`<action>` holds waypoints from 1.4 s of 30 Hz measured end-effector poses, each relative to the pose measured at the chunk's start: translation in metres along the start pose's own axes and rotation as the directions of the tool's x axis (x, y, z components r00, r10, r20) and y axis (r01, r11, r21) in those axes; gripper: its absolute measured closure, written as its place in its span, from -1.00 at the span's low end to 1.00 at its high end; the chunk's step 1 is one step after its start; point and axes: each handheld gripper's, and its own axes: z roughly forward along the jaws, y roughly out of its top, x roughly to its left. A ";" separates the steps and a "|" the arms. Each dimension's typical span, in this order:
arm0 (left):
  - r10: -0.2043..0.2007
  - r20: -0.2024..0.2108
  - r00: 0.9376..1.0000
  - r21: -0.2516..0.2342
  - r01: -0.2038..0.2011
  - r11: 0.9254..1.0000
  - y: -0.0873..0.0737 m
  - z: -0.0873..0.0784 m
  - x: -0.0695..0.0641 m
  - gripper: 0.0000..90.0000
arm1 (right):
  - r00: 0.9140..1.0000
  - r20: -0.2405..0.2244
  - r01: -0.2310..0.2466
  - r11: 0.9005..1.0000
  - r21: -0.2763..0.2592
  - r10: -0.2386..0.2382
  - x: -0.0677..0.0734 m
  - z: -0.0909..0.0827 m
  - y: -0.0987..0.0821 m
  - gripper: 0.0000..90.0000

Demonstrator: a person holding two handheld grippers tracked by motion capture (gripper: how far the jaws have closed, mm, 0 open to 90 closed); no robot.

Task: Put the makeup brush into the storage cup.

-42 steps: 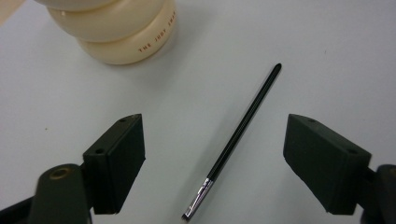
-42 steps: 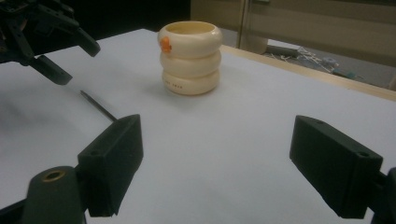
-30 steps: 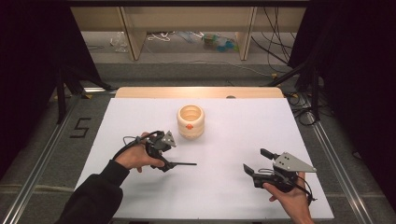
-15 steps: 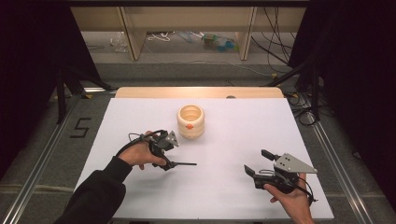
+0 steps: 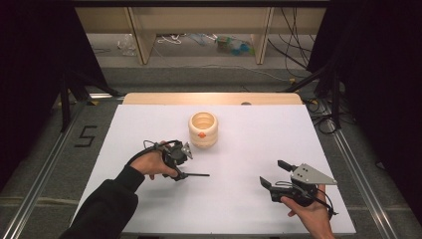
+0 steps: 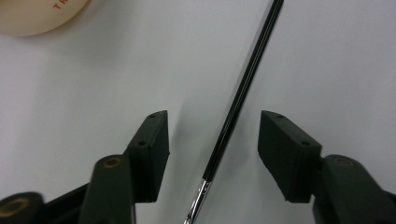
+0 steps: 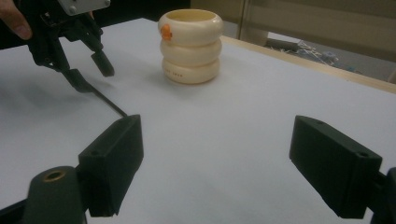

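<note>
My left gripper, jaws just closing but not yet touching, straddles a thin glossy black brush handle with a metal ferrule lying on the matte white table, near a ribbed cream cup, while my right gripper gapes empty.

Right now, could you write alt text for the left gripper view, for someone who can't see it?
A thin black brush handle lies on the white table between the left claw, whose two black jaws have just been closing but do not touch it. A cream cup peeks in top left.
</note>
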 end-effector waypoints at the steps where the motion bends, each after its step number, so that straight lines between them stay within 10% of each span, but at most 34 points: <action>1: 0.003 0.000 1.000 0.001 -0.003 1.000 0.000 0.000 0.000 0.06 | 1.000 0.005 0.015 1.000 -0.010 -0.014 -0.001 0.001 0.000 -0.59; 20: -0.006 0.073 0.997 0.032 0.004 0.999 0.000 0.008 0.005 0.59 | 1.000 -0.010 0.016 1.000 0.013 -0.016 0.001 0.002 -0.001 -0.57; 42: 0.004 0.046 0.999 0.132 -0.010 0.991 0.013 0.009 -0.004 0.84 | 1.000 -0.011 0.019 1.000 0.018 -0.019 0.002 0.002 -0.002 -0.56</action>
